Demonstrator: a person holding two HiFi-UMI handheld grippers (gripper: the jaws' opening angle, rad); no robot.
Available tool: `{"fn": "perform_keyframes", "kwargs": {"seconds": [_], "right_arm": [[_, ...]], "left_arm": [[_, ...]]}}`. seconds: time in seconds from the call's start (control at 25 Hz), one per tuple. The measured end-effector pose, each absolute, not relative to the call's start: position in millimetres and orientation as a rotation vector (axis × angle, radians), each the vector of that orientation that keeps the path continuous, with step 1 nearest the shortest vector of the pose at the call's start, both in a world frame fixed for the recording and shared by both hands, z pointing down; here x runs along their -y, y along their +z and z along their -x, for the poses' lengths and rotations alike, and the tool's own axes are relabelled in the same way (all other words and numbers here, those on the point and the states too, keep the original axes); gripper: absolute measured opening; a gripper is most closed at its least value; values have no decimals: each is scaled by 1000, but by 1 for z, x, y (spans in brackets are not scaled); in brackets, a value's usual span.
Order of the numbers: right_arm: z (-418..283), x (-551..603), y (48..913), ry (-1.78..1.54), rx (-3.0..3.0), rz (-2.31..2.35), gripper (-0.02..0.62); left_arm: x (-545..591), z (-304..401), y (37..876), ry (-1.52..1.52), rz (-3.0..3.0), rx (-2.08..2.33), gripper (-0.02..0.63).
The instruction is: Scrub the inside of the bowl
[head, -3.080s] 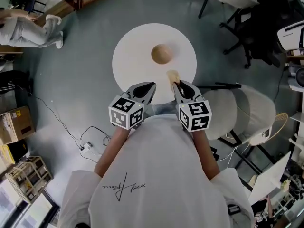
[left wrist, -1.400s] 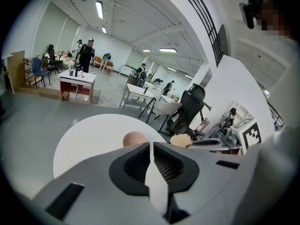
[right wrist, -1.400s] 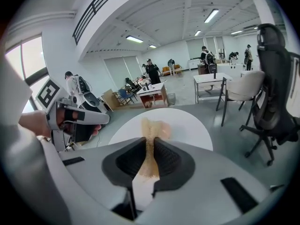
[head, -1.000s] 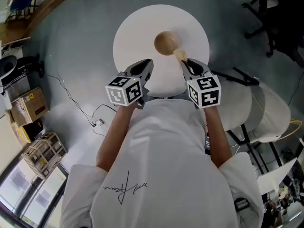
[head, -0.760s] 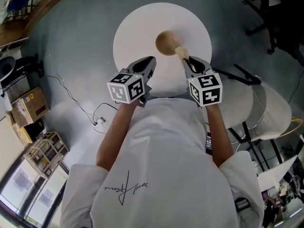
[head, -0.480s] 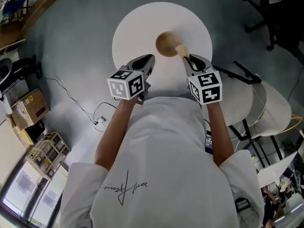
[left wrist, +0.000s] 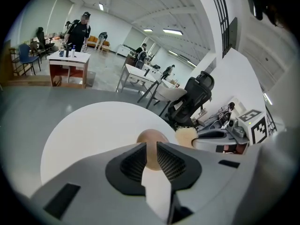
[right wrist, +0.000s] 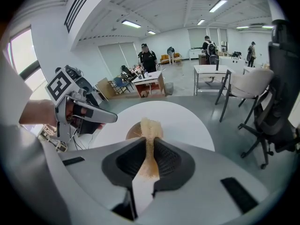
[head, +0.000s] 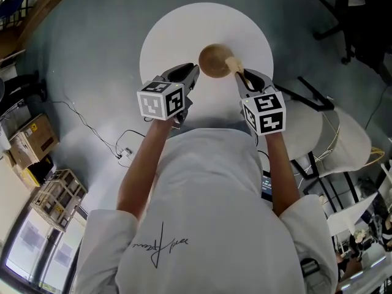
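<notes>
Right tongs [head: 241,76] grip scrubber [head: 232,64] at bowl [head: 211,59] rim (mid table [head: 165,35])

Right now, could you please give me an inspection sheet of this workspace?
Surface: round white table.
Job's things: wooden bowl upright on the table; brush with its head at the bowl's rim.
Clutter: nothing seen on the table.
Grippers: left gripper open, close to the bowl's left side, contact unclear; right gripper shut on the brush.
Cables: cable on the floor, left of the table.
Surroundings: chairs at right; boxes at left.
</notes>
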State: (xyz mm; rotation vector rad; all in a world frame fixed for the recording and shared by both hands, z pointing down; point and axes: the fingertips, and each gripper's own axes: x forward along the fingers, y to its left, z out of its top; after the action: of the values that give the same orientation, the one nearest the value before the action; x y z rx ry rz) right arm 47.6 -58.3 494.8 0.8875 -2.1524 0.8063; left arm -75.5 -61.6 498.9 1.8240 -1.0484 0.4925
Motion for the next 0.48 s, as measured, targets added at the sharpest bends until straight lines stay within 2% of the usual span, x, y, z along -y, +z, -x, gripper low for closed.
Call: {"fn": "perform_keyframes", "kwargs": {"seconds": [0.08,0.48], "right_arm": [[-46,60,495,805,2145,-890,55],[-46,64,506,795,2113,-885,55]], "left_arm": [[65,78,503,498,-1815,1034,68],[70,82,534,555,-1783,992,75]]}}
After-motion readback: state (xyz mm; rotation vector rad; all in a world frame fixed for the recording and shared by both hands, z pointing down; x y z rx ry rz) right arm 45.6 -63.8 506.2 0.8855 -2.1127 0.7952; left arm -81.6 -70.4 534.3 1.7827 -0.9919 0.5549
